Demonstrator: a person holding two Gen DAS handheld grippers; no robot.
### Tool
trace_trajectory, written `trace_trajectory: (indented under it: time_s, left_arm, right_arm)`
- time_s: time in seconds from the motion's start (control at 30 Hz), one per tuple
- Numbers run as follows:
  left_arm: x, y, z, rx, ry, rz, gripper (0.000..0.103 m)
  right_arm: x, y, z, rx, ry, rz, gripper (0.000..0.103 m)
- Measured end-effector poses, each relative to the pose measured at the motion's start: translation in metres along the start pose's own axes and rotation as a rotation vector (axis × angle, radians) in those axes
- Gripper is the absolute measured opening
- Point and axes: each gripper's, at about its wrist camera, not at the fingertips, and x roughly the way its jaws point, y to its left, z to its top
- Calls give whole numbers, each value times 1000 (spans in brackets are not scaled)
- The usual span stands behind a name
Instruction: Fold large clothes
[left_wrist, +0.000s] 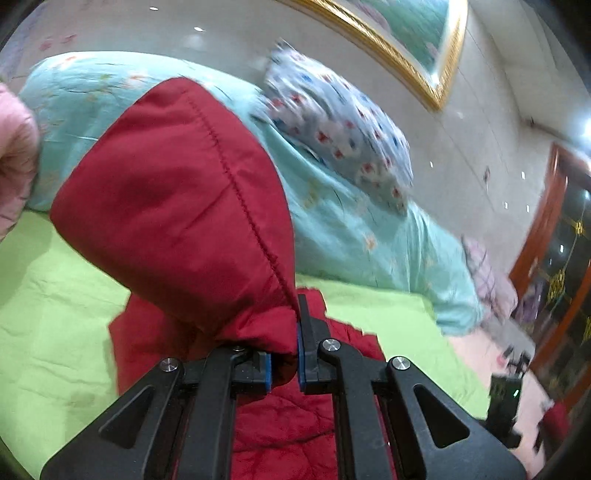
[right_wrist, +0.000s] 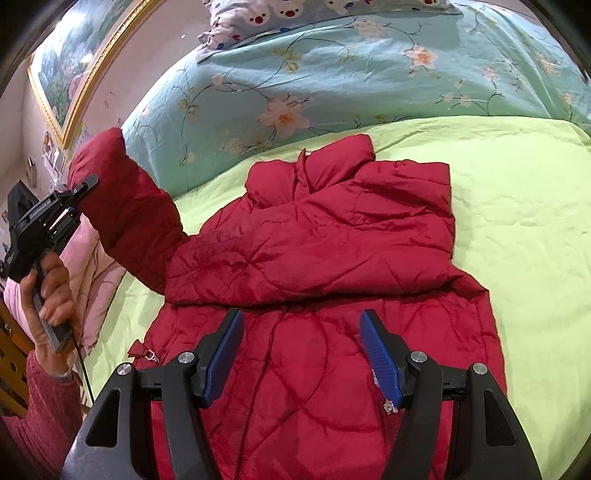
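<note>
A red quilted jacket (right_wrist: 325, 236) lies spread on the green bed sheet (right_wrist: 517, 229), collar toward the pillows, one side folded over its middle. Its left sleeve (right_wrist: 125, 206) is lifted off the bed. My left gripper (left_wrist: 284, 362) is shut on the sleeve's cuff (left_wrist: 184, 206), which bulges up in front of the left wrist camera. In the right wrist view a hand holds that left gripper (right_wrist: 79, 192) at the far left. My right gripper (right_wrist: 301, 354) hangs open over the jacket's lower part, nothing between its blue pads (right_wrist: 380, 362).
A turquoise flowered quilt (right_wrist: 332, 81) is heaped at the head of the bed, with a bear-print pillow (right_wrist: 280, 14) on it. Pink bedding (right_wrist: 92, 266) lies along the left bed edge. A gold-framed picture (left_wrist: 413, 48) hangs on the wall.
</note>
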Motion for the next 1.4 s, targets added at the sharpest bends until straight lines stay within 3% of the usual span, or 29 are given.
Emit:
trace_trajectory:
  time_s: [0.33, 0.8, 1.0, 1.17, 1.33, 1.4]
  left_arm:
    - [93, -66, -64, 168, 195, 42, 7]
    - [148, -79, -123, 301, 350, 128, 7]
    - [160, -96, -145, 428, 370, 200, 15]
    - [163, -101, -155, 486, 376, 221, 16]
    - [166, -100, -155, 477, 377, 215, 16]
    - [169, -102, -158, 487, 384, 223, 16]
  right_arm:
    - [-15, -43, 12, 84, -36, -28, 68]
    - [-3, -70, 36, 169, -47, 35, 68]
    - [26, -57, 67, 196, 1, 147, 70]
    - [63, -53, 97, 261, 67, 271, 89]
    - [103, -68, 104, 334, 160, 229, 89]
    - [115, -71, 102, 353, 193, 211, 82]
